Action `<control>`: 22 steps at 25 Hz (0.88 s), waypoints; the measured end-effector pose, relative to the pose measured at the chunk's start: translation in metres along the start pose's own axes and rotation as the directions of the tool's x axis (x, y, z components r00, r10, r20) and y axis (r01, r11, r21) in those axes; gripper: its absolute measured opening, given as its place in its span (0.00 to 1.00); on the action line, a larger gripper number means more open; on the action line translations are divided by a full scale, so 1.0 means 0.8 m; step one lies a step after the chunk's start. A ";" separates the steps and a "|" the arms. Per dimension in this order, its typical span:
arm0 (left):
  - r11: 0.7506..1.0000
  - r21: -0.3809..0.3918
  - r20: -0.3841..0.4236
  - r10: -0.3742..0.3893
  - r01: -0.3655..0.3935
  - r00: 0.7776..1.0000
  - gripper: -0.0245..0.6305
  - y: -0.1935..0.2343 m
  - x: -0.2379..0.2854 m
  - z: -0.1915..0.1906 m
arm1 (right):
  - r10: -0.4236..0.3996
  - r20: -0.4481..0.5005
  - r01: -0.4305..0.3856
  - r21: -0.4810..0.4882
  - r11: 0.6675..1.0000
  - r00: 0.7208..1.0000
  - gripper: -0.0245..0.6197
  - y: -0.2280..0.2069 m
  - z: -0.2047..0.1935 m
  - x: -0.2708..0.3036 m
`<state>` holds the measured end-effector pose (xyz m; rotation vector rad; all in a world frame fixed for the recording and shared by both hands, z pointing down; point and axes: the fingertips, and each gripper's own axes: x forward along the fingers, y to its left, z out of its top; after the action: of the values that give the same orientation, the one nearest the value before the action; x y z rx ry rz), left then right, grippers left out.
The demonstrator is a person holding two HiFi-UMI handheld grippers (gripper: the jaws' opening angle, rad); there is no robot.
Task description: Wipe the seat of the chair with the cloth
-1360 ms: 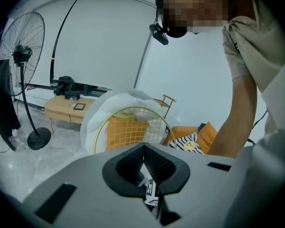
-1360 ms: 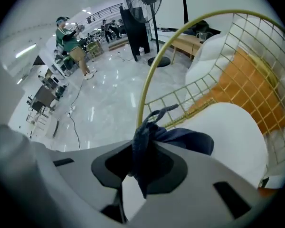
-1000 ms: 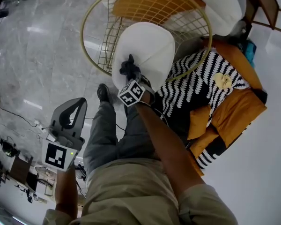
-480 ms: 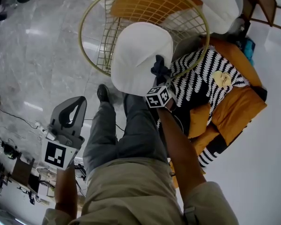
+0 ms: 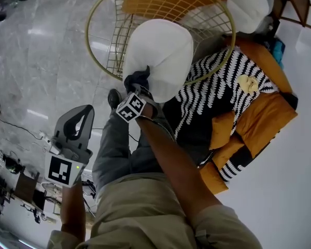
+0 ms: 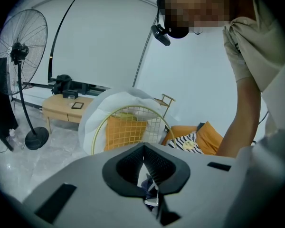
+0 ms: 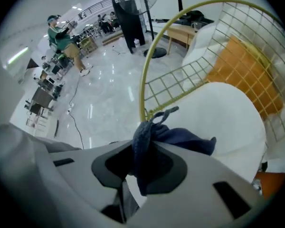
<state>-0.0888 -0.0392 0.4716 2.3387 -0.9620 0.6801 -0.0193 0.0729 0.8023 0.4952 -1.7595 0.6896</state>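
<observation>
No words, numbers or brand names can be read anywhere. The only signs are black-and-white square code markers, patterns rather than text. One (image 5: 61, 171) is on the cube of the left gripper (image 5: 86, 111), near and to the left. The other (image 5: 130, 108) is on the cube of the right gripper (image 5: 138, 80), farther off, toward the middle.

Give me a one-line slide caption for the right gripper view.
Right gripper shut on the blue cloth, which lies against the white seat of the gold wire chair.
</observation>
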 end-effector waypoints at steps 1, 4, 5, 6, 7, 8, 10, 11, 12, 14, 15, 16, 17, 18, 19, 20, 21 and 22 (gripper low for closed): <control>1.000 0.000 0.002 -0.001 0.001 1.000 0.06 0.000 0.001 0.000 | 0.005 0.008 -0.005 -0.009 1.000 1.000 0.16 0.007 0.007 0.000; 1.000 0.003 0.008 -0.006 0.006 1.000 0.06 -0.001 0.002 0.001 | 0.014 0.014 -0.014 0.004 1.000 1.000 0.16 0.010 0.007 -0.002; 1.000 0.004 0.007 -0.008 0.008 1.000 0.06 -0.002 0.003 0.002 | 0.012 0.010 -0.012 0.001 1.000 1.000 0.15 0.007 0.001 -0.004; 1.000 0.004 0.007 -0.009 0.009 1.000 0.06 -0.003 0.003 0.002 | 0.009 0.002 -0.009 -0.005 1.000 1.000 0.16 0.002 -0.007 -0.005; 1.000 0.005 0.006 -0.009 0.009 1.000 0.06 -0.003 0.003 0.003 | 0.004 -0.009 -0.004 -0.011 1.000 1.000 0.15 -0.005 -0.018 -0.008; 1.000 0.005 0.006 -0.009 0.009 1.000 0.06 -0.003 0.003 0.004 | -0.007 -0.024 0.007 -0.014 1.000 1.000 0.15 -0.015 -0.033 -0.010; 1.000 0.007 0.006 -0.007 0.007 1.000 0.06 -0.003 0.003 0.005 | -0.057 -0.060 0.057 -0.001 0.998 0.997 0.15 -0.047 -0.071 -0.021; 1.000 0.008 0.008 -0.007 0.007 1.000 0.06 -0.002 0.003 0.006 | -0.095 -0.077 0.097 0.022 0.995 0.992 0.15 -0.070 -0.092 -0.029; 1.000 0.010 0.012 -0.006 0.006 1.000 0.06 -0.002 0.003 0.007 | -0.139 -0.090 0.144 0.056 0.988 0.986 0.15 -0.095 -0.112 -0.041; 1.000 0.009 0.017 -0.005 0.005 1.000 0.06 -0.003 0.002 0.008 | -0.224 -0.103 0.236 0.125 0.964 0.969 0.15 -0.143 -0.142 -0.071; 1.000 0.008 0.017 -0.005 0.005 1.000 0.06 -0.003 0.002 0.008 | -0.257 -0.105 0.271 0.145 0.952 0.961 0.15 -0.160 -0.152 -0.085; 1.000 0.007 0.016 -0.006 0.006 1.000 0.06 -0.004 0.003 0.007 | -0.283 -0.107 0.297 0.153 0.943 0.953 0.15 -0.173 -0.159 -0.096; 1.000 0.008 0.018 -0.008 0.007 1.000 0.06 -0.006 0.004 0.008 | -0.299 -0.110 0.314 0.152 0.937 0.948 0.15 -0.180 -0.163 -0.104; 1.000 0.008 0.021 -0.009 0.009 1.000 0.06 -0.007 0.005 0.009 | -0.308 -0.111 0.322 0.147 0.935 0.945 0.15 -0.184 -0.166 -0.109; 1.000 0.008 0.023 -0.010 0.010 1.000 0.06 -0.008 0.005 0.011 | -0.308 -0.112 0.322 0.141 0.936 0.945 0.15 -0.183 -0.168 -0.111; 1.000 0.008 0.024 -0.011 0.010 1.000 0.06 -0.009 0.006 0.011 | -0.303 -0.113 0.317 0.133 0.939 0.946 0.15 -0.179 -0.168 -0.108; 1.000 0.009 0.023 -0.011 0.010 1.000 0.06 -0.009 0.006 0.011 | -0.292 -0.115 0.306 0.124 0.944 0.949 0.15 -0.172 -0.167 -0.103; 1.000 0.010 0.022 -0.010 0.010 1.000 0.06 -0.009 0.005 0.011 | -0.276 -0.117 0.289 0.114 0.950 0.954 0.15 -0.161 -0.165 -0.095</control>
<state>-0.0784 -0.0423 0.4658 2.3624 -0.9580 0.6584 0.1792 0.0648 0.7819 0.7734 -1.5167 0.6153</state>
